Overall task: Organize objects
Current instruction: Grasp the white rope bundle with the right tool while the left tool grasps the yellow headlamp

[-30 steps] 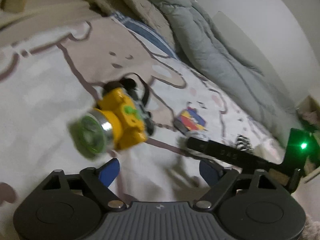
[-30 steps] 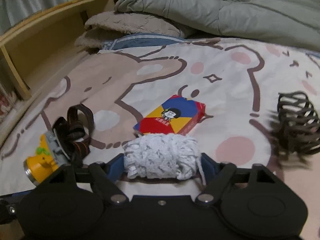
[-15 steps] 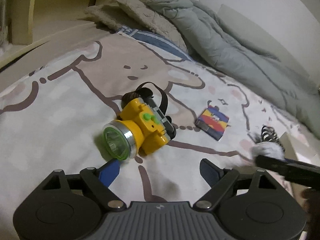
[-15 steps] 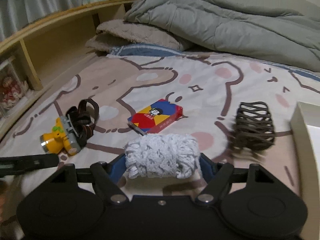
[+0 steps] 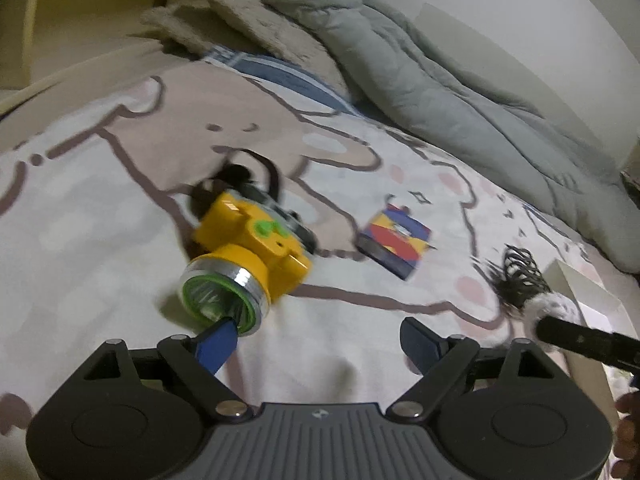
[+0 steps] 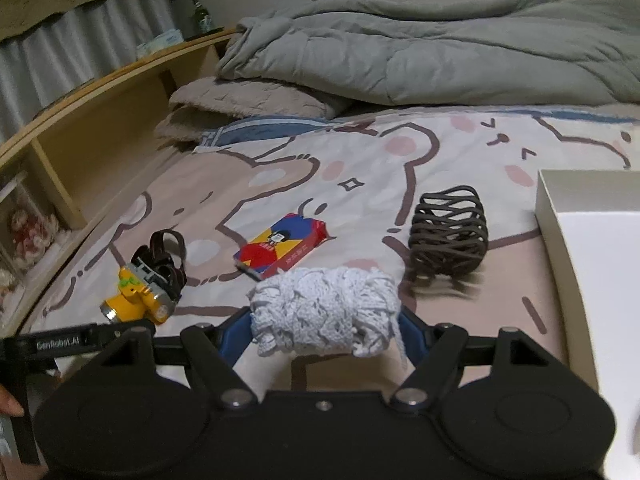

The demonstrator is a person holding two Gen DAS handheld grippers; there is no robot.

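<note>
My right gripper [image 6: 324,334] is shut on a fluffy white yarn bundle [image 6: 324,312], held just above the bed sheet. A dark wire cage-like holder [image 6: 450,236] lies beyond it, and a white box [image 6: 592,280] stands at the right. A red, blue and yellow card box [image 6: 284,248] lies in the middle. At the left lies a yellow headlamp [image 6: 140,296] with its dark strap. My left gripper [image 5: 320,340] is open and empty, its left finger [image 5: 218,344] just below the headlamp [image 5: 244,256] lens. In the left wrist view the yarn bundle [image 5: 556,312] shows at the right.
A grey duvet [image 6: 420,52] and beige pillows [image 6: 248,104] lie along the far side of the bed. A wooden headboard shelf [image 6: 100,120] runs along the left with a bottle [image 6: 202,16] on it. The cartoon-print sheet [image 6: 360,168] covers the bed.
My right gripper has carried the yarn bundle to the right, so the white box now fills the right edge. The left gripper has shifted and rolled, and the headlamp sits nearer its left finger.
</note>
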